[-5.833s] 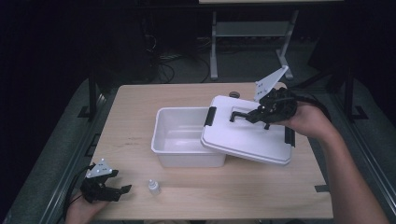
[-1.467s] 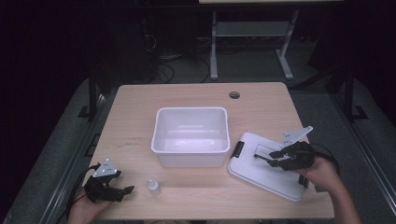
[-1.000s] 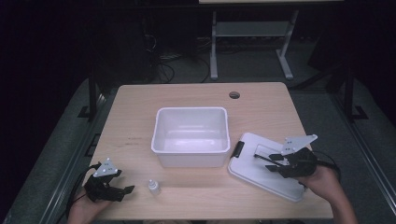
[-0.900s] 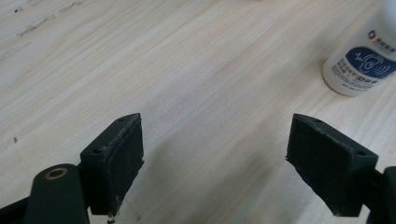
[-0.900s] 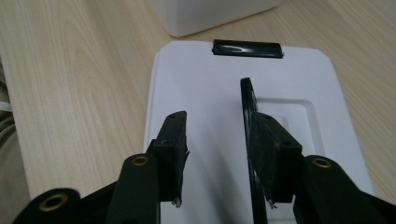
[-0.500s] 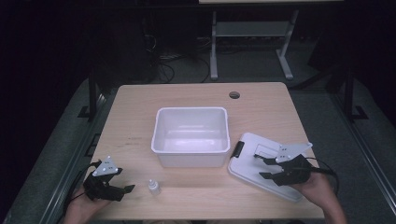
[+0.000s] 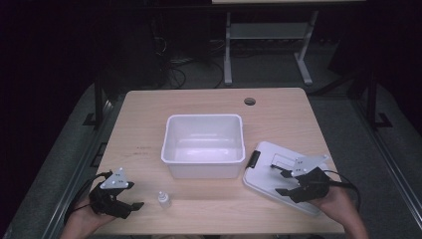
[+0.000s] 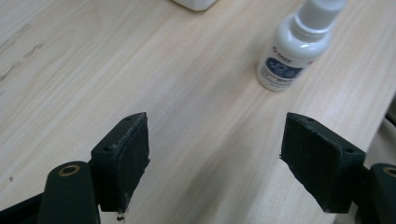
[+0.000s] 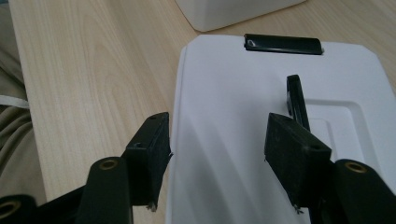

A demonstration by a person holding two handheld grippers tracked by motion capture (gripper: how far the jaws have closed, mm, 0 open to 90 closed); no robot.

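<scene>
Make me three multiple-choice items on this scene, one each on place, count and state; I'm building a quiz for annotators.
1. Where does the small white bottle stand?
A. inside the bin
B. on the table in front of the bin
C. on the lid

2. How many black latches show on the lid in the high view?
A. one
B. three
C. none

3. What does the white bin hold?
A. the bottle
B. the lid
C. nothing

Answers: 1 B, it stands on bare wood; 2 A, one latch at the lid's left edge; 3 C, its bottom is bare.
</scene>
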